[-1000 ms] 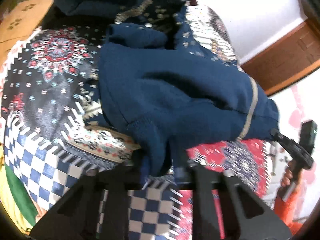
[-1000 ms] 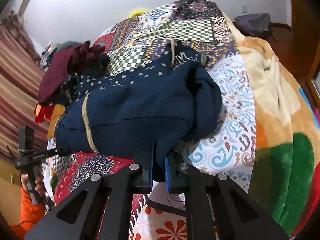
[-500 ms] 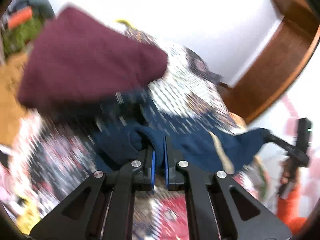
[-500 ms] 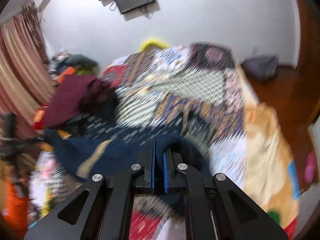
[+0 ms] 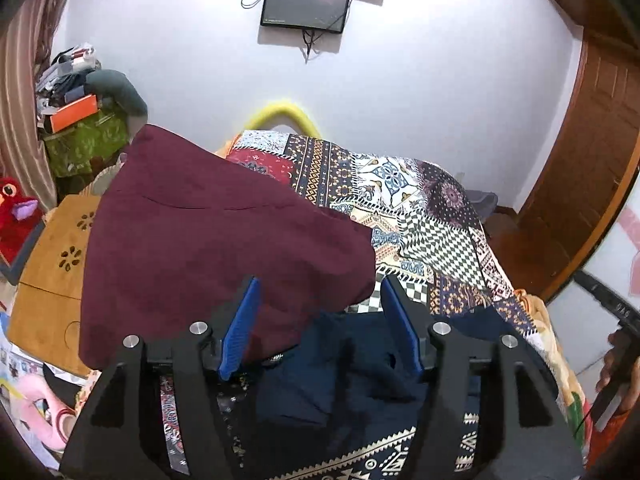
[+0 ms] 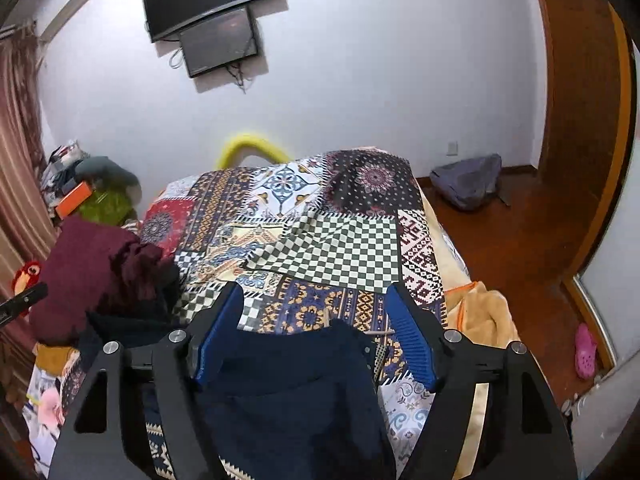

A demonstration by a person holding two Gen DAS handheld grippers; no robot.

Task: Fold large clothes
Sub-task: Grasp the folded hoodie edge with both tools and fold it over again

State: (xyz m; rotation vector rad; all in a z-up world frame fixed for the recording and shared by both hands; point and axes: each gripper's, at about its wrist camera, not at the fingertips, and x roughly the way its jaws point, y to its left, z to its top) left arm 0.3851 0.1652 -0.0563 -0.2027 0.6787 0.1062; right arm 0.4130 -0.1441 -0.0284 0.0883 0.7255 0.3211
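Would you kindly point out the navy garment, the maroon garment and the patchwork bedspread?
navy garment (image 6: 288,392): right wrist view, on its folded upper layer.
maroon garment (image 5: 208,240): left wrist view, middle of its broad face.
patchwork bedspread (image 6: 336,240): right wrist view, on a bare checkered patch.

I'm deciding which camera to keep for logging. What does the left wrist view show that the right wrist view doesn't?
Left only: the wooden side table and the full spread of the maroon garment.
Right only: a grey bag on the floor and a pink shoe.
Both: the navy garment lying loose on the patchwork bedspread, the wall screens, and opening jaws that clamp nothing.
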